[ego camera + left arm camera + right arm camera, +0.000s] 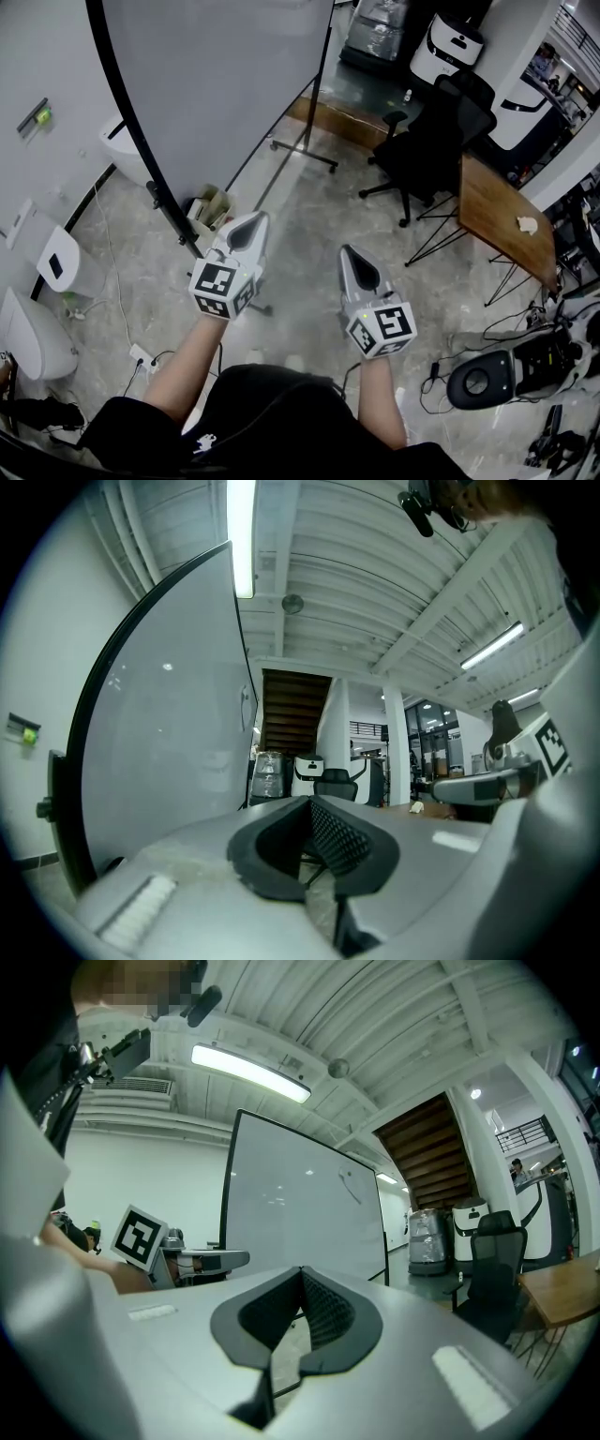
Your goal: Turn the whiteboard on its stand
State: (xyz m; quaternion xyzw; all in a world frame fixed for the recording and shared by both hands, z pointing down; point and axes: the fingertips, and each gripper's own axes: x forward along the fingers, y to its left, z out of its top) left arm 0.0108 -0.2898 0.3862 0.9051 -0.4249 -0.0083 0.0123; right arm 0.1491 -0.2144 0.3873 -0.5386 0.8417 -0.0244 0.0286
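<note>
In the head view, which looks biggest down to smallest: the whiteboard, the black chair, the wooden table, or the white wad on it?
1. whiteboard
2. black chair and wooden table: about alike, too close to rank
3. white wad

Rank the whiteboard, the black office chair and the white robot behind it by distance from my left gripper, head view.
1. Whiteboard, just ahead and left of the left gripper.
2. Black office chair, ahead to the right.
3. White robot, far back right.
</note>
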